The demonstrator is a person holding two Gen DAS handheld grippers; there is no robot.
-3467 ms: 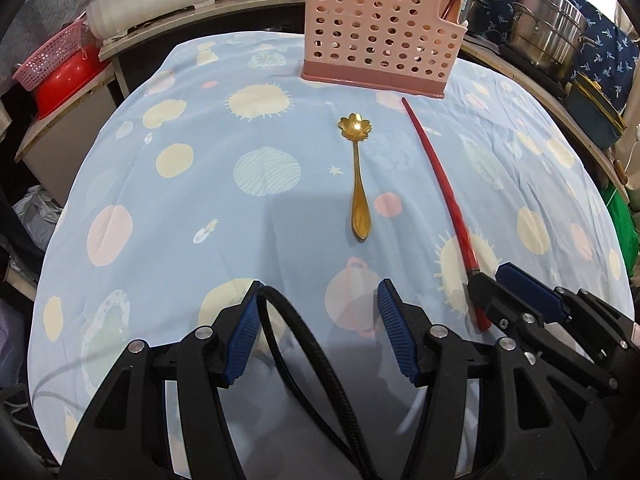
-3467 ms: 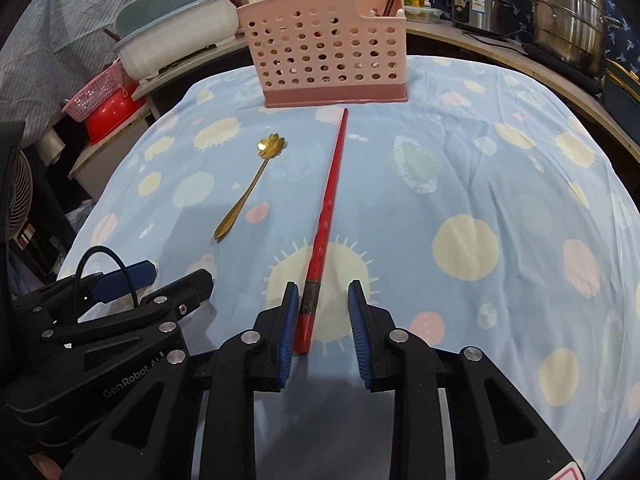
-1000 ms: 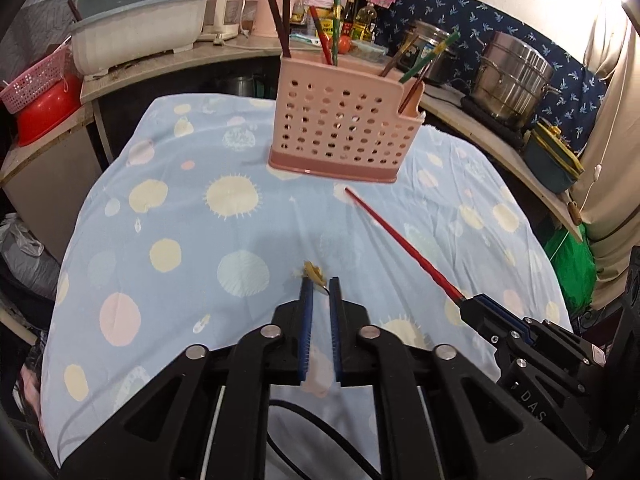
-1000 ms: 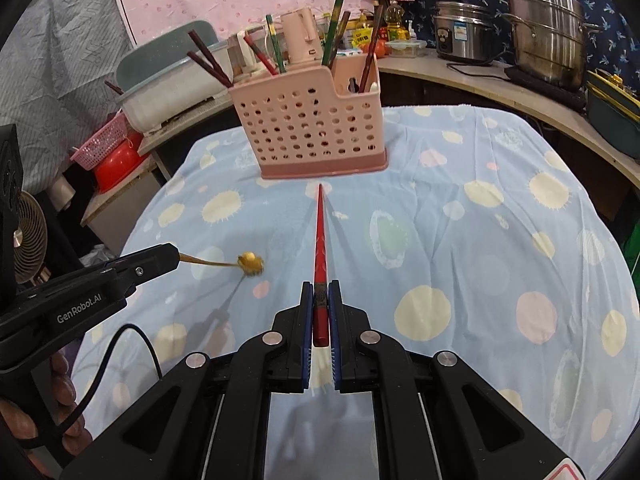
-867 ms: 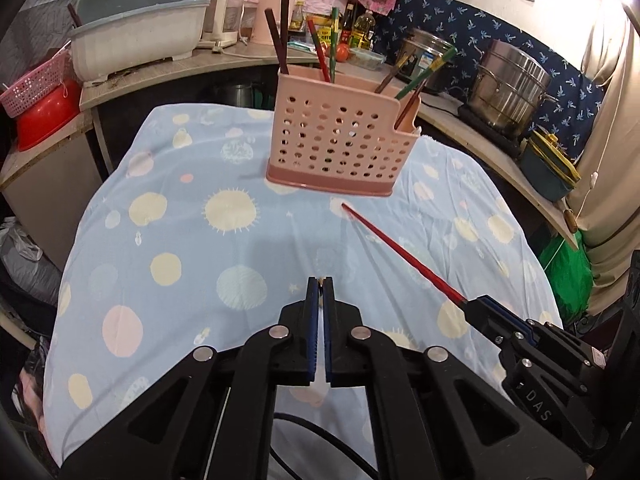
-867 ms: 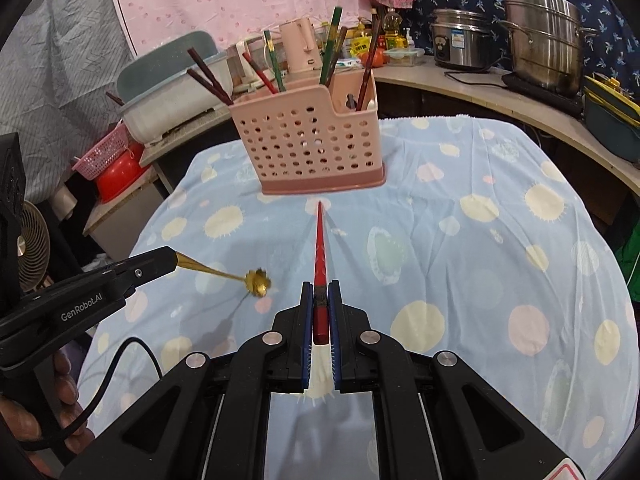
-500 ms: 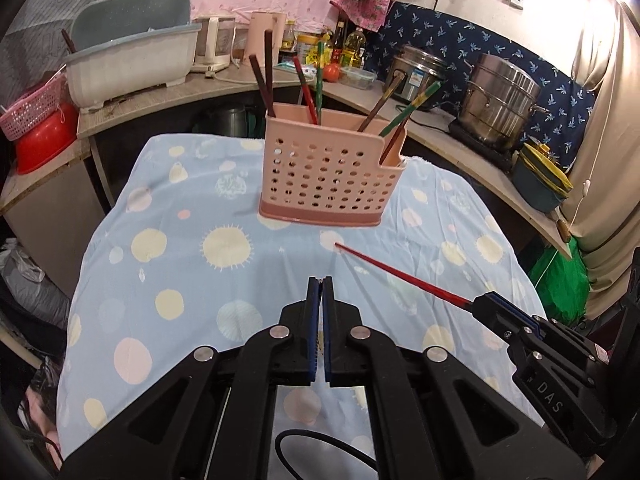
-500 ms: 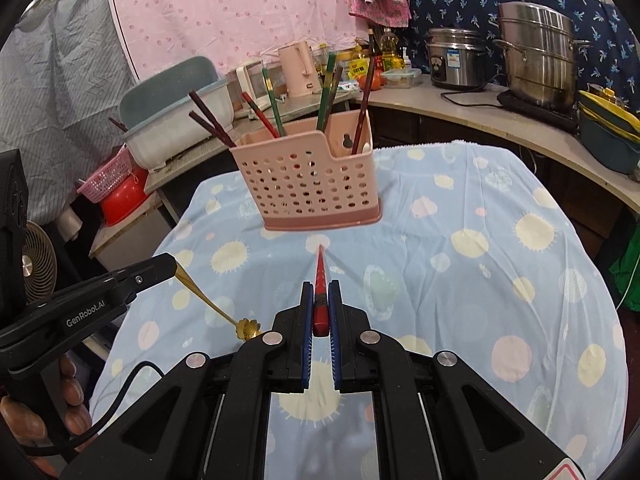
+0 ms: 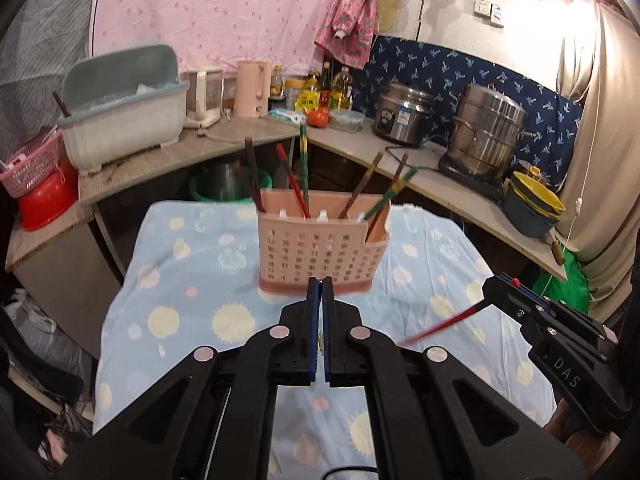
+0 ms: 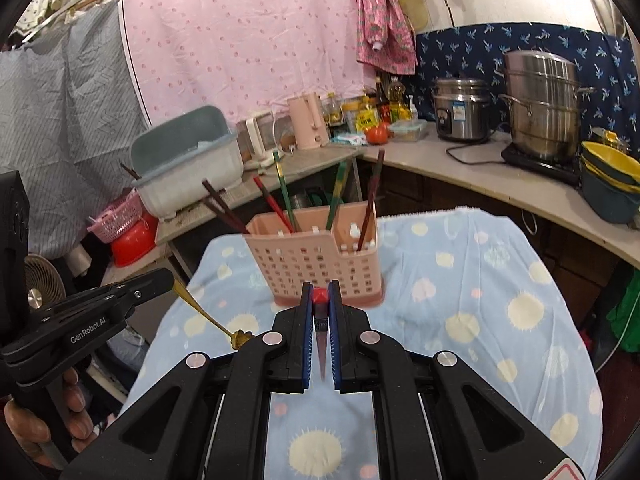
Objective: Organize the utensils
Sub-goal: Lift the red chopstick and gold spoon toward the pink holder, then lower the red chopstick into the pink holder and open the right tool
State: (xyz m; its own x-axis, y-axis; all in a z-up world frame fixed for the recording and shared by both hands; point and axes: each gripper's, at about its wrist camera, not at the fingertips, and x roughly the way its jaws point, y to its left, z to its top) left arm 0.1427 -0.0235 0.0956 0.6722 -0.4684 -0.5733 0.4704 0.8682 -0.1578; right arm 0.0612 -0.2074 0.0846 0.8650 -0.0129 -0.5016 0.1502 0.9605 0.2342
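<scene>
The pink perforated utensil holder (image 9: pixel 320 252) (image 10: pixel 316 264) stands on the blue dotted tablecloth (image 9: pixel 180 280) with several chopsticks upright in it. My left gripper (image 9: pixel 320 280) is shut on a gold spoon, of which only a sliver shows between the pads. In the right wrist view the gold spoon (image 10: pixel 208 314) slants down from the left gripper (image 10: pixel 170 280), bowl end lowest. My right gripper (image 10: pixel 320 288) is shut on a red chopstick (image 10: pixel 320 295), seen nearly end-on. In the left wrist view the red chopstick (image 9: pixel 440 326) sticks out, blurred, from the right gripper (image 9: pixel 494 286). Both grippers hang above the table, in front of the holder.
A curved counter (image 9: pixel 460 196) wraps behind the table, bearing a rice cooker (image 10: pixel 464 110), a steel pot (image 10: pixel 546 106), stacked bowls (image 10: pixel 612 184) and a grey dish rack (image 10: pixel 188 164). A pink basket (image 10: pixel 116 220) and a red basin sit at left. A person's hand (image 10: pixel 36 424) holds the left gripper.
Both grippers have risen above the table with the spoon and the chopstick still held. The views tilted upward, so the holder sits lower in them and more of the back wall shows.
</scene>
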